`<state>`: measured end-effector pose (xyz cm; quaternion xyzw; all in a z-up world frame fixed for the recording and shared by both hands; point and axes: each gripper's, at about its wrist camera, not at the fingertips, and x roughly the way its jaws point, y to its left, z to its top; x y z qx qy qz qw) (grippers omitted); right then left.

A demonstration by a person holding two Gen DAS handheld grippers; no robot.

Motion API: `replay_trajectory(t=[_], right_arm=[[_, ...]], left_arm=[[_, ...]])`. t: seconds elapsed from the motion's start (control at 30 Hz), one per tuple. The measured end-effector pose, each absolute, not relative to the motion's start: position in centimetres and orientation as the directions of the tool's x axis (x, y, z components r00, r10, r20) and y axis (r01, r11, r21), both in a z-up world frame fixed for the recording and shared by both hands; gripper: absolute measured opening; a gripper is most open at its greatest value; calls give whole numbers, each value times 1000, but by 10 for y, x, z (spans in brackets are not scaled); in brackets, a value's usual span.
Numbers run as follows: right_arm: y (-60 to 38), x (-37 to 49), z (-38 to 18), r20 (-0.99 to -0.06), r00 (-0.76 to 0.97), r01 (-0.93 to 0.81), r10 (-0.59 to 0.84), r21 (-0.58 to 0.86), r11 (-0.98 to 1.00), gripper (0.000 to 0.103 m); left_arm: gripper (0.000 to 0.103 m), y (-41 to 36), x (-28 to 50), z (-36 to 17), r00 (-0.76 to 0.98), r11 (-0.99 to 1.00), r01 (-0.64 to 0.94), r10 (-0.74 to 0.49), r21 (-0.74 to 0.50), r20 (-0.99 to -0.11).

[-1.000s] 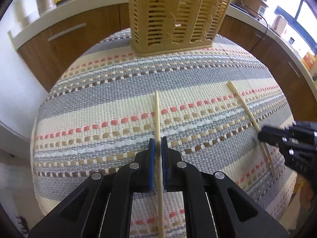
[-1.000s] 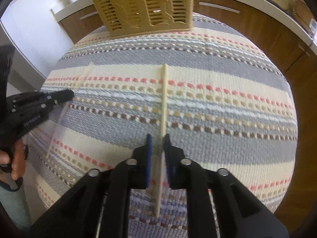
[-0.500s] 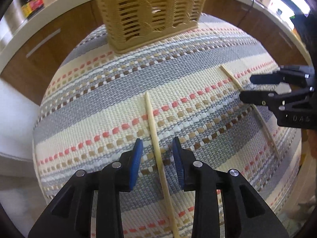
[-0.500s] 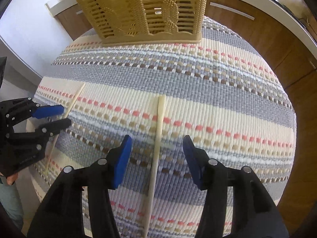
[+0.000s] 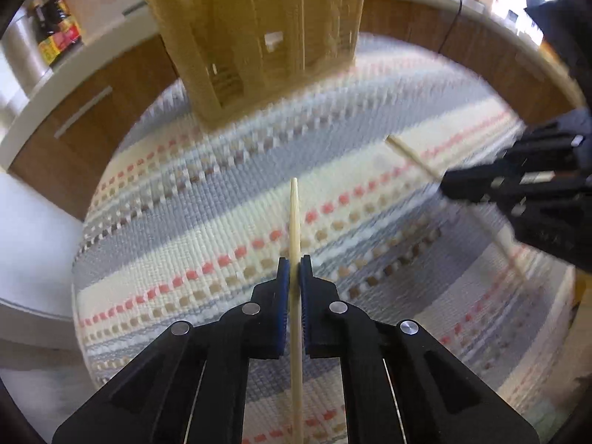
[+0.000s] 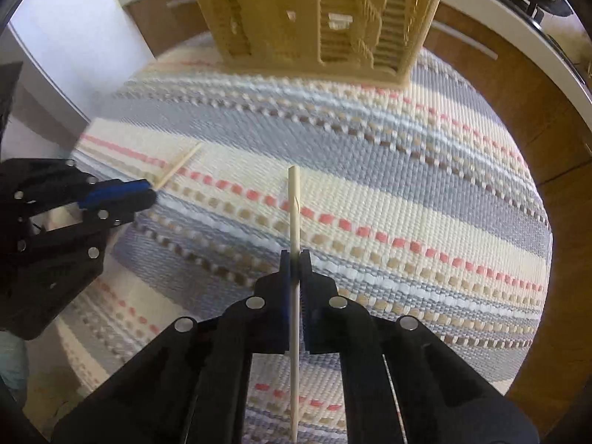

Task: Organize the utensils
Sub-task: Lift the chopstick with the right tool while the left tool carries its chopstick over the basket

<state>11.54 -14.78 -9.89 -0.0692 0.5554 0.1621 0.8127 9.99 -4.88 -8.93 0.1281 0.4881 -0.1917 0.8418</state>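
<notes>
My left gripper (image 5: 295, 266) is shut on a pale wooden chopstick (image 5: 294, 218) that points forward over the striped woven mat (image 5: 207, 199). My right gripper (image 6: 295, 259) is shut on a second chopstick (image 6: 294, 207), held the same way. Each gripper shows in the other's view: the right one (image 5: 449, 185) at the right edge, the left one (image 6: 148, 194) at the left edge, each with its chopstick sticking out. A tan slatted utensil basket (image 5: 259, 29) stands at the far edge of the mat, also in the right wrist view (image 6: 318, 14).
Wooden cabinets with a white countertop (image 5: 74, 85) curve behind the mat. Sauce bottles (image 5: 55, 33) stand on the counter at far left. A cabinet front (image 6: 492, 66) and counter lie to the right.
Both grippers were open around the chopsticks half a second ago; both have now shut on them and lifted them, moving closer to the basket.
</notes>
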Motion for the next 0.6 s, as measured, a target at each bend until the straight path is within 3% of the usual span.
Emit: replay_trajectory(t=[0.3, 0.6], right_arm=[[-156, 106, -17, -792, 522, -381, 317, 116, 917, 3], [-176, 120, 69, -593, 710, -390, 381, 120, 913, 3]], left_arm=[[4, -18, 90, 22, 724, 924, 381, -306, -11, -619], [4, -7, 101, 101, 848, 920, 373, -389, -117, -360]])
